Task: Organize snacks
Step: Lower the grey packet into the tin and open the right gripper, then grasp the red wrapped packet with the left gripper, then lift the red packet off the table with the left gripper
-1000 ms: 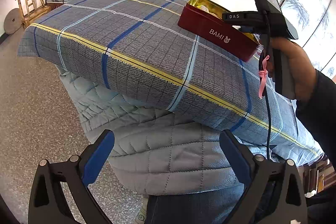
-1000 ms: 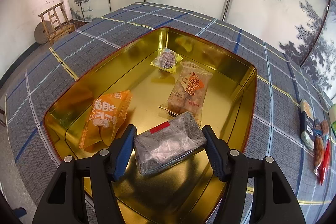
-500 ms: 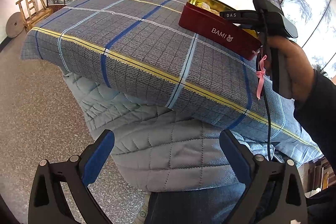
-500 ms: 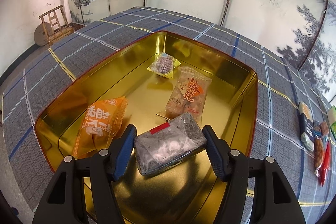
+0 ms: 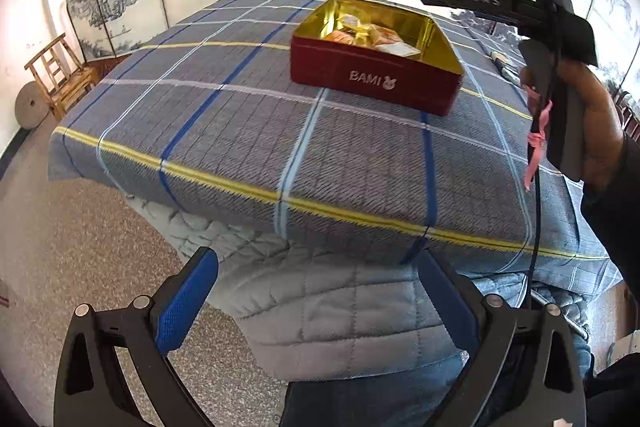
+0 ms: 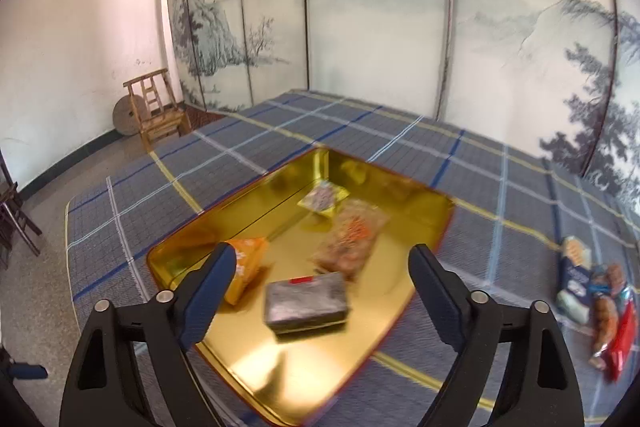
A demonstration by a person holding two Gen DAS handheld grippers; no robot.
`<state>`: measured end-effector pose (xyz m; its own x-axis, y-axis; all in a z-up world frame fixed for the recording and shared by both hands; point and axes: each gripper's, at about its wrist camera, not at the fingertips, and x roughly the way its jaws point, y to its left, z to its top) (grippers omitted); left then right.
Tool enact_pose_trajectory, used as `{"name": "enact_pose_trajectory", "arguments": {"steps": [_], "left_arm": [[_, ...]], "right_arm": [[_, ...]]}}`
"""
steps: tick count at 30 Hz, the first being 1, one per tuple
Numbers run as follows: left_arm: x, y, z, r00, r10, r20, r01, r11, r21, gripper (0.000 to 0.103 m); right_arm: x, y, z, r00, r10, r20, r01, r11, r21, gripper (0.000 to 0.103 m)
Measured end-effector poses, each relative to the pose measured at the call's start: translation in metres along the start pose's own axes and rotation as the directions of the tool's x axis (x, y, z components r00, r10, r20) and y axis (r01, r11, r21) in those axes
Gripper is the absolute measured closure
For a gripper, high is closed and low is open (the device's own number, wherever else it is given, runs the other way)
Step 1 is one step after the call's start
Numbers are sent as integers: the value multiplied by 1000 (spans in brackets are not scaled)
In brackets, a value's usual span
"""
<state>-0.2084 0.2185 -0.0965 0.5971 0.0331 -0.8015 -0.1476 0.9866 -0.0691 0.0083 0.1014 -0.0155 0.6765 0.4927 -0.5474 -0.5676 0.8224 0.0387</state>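
A red tin with a gold inside sits on the plaid bed. It holds a grey black-speckled packet, an orange packet, a clear packet with red print and a small yellow-edged packet. My right gripper is open and empty, raised above the tin's near end. My left gripper is open and empty, low in front of the bed edge. Several loose snacks lie on the bed right of the tin.
The plaid blue-grey sheet covers the bed over a quilted cover. A wooden chair and a round stone stand at the far left wall. Painted screens close the back. The floor is speckled.
My right gripper opened, let the grey packet drop into the tin and lifted back. My left gripper rose, so the tin's inside now shows.
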Motion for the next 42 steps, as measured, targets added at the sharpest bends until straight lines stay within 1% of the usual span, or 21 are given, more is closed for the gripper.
{"name": "enact_pose_trajectory", "arguments": {"steps": [2,4,7,10,13,14,17,19,21,23,26,28,31,35,36,37,38,39,40,41,42], "left_arm": [[3,-19,11,999,-28,17,27,999,35,4],[7,-44,23,998,-60,34,57,994,92,4],[14,-84,44,990,-136,43,126,976,178,4],[22,-127,73,973,-230,30,218,950,225,4],[33,-177,104,957,-289,27,270,923,275,4],[38,-195,114,949,-314,27,292,909,299,4],[57,-249,138,948,-316,32,283,886,367,4],[72,-281,151,944,-330,12,302,876,377,4],[85,-314,161,928,-372,-23,353,857,375,4],[99,-349,167,926,-377,-11,351,851,392,4],[119,-400,176,921,-389,-9,351,821,449,4],[135,-426,181,929,-369,-8,325,807,493,4],[161,-456,186,958,-287,20,229,803,550,7],[197,-478,182,978,-208,-27,179,761,624,9],[195,-477,181,974,-225,9,169,756,632,11],[195,-478,181,970,-243,6,183,747,639,13],[195,-478,182,964,-264,-13,211,740,638,22],[194,-479,182,957,-288,-40,247,732,635,44],[195,-479,183,946,-316,-73,290,723,627,56],[195,-482,183,941,-324,-101,314,718,621,62],[193,-484,182,944,-315,-97,304,718,626,62]], "right_arm": [[-20,-37,-7,998,-50,22,50,999,8,4],[-34,-88,-22,993,-120,2,120,991,60,4],[-59,-182,-56,970,-237,-57,244,950,197,4],[-95,-275,-98,925,-355,-137,380,855,353,4],[-141,-351,-139,887,-424,-184,456,735,503,4],[-156,-371,-151,879,-438,-188,464,698,545,4],[-188,-412,-185,872,-451,-190,456,607,651,4],[-196,-427,-203,887,-424,-183,417,566,711,2],[-202,-438,-218,918,-373,-135,328,521,788,2],[-208,-440,-224,916,-385,-110,303,490,817,2],[-208,-439,-223,921,-381,-75,273,496,824,1],[-207,-441,-225,928,-368,-64,255,498,829,1],[-209,-442,-228,924,-377,-63,254,484,837,1],[-217,-441,-231,915,-402,-42,245,469,848,0],[-218,-441,-231,914,-405,-41,245,467,850,0],[-218,-441,-231,915,-402,-40,243,468,849,0],[-217,-442,-231,918,-394,-40,240,473,848,0],[-216,-442,-230,919,-392,-42,242,476,846,0],[-216,-441,-230,919,-392,-43,244,478,844,0],[-215,-441,-229,919,-392,-43,244,478,844,0],[-216,-441,-229,918,-394,-44,244,476,845,0]]}}
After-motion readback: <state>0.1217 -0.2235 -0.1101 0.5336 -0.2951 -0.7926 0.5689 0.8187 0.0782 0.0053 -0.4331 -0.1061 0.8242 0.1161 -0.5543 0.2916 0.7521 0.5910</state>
